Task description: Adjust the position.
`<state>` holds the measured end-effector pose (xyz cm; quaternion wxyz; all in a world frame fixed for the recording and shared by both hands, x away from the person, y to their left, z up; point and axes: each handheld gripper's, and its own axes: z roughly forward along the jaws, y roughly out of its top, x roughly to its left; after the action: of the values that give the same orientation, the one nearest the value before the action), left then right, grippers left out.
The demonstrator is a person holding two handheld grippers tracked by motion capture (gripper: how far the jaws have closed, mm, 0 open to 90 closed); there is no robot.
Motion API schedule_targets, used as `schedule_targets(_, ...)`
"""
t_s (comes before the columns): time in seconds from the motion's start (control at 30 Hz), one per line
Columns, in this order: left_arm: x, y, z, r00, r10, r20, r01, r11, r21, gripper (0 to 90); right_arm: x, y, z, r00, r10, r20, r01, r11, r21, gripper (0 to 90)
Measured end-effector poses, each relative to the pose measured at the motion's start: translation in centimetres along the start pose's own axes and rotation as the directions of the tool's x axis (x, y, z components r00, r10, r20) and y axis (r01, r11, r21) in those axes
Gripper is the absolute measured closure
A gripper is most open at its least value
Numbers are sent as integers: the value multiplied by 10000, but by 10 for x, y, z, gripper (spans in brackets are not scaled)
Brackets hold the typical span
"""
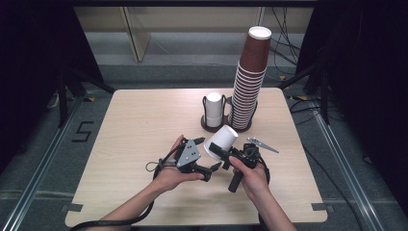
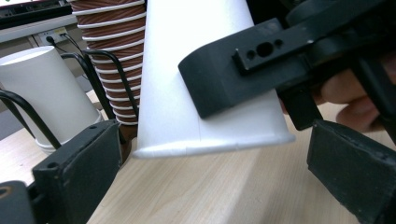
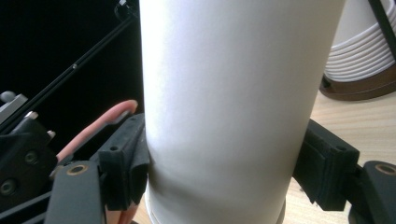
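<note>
A white paper cup [image 1: 222,139] hangs tilted over the table, mouth toward the person. My right gripper [image 1: 222,155] is shut on it. In the right gripper view its two black pads [image 3: 127,158] press the cup's wall [image 3: 224,107] from both sides, just above the rim. My left gripper [image 1: 213,169] lies level beside it, pointing at the cup's mouth. In the left gripper view, my left gripper [image 2: 215,186] stands open with the cup's rim [image 2: 210,144] ahead of the gap and touching neither jaw. One jaw of the right gripper crosses the cup [image 2: 173,70] there.
Behind the hands stands a dark wire holder [image 1: 210,127] with a white upturned cup [image 1: 214,109] in one side and a tall stack of brown cups [image 1: 250,82] in the other. The wooden table [image 1: 139,125] ends near the person's forearms.
</note>
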<state>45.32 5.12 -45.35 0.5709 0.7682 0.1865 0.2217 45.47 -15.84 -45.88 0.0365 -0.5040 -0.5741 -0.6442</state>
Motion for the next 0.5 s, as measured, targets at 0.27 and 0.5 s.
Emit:
schedule_targets(0.27,-3,-1,5,9998,-101,-156,99,9999,-76,132,-2,-1,0,9997,-183,-137,182,9998,-61,275)
schedule_targets(0.5,-3,0,3,10000,-49,-40,49,10000,-40,194,-1,-1,-1,9993,243,-274,-243,9997,18,224)
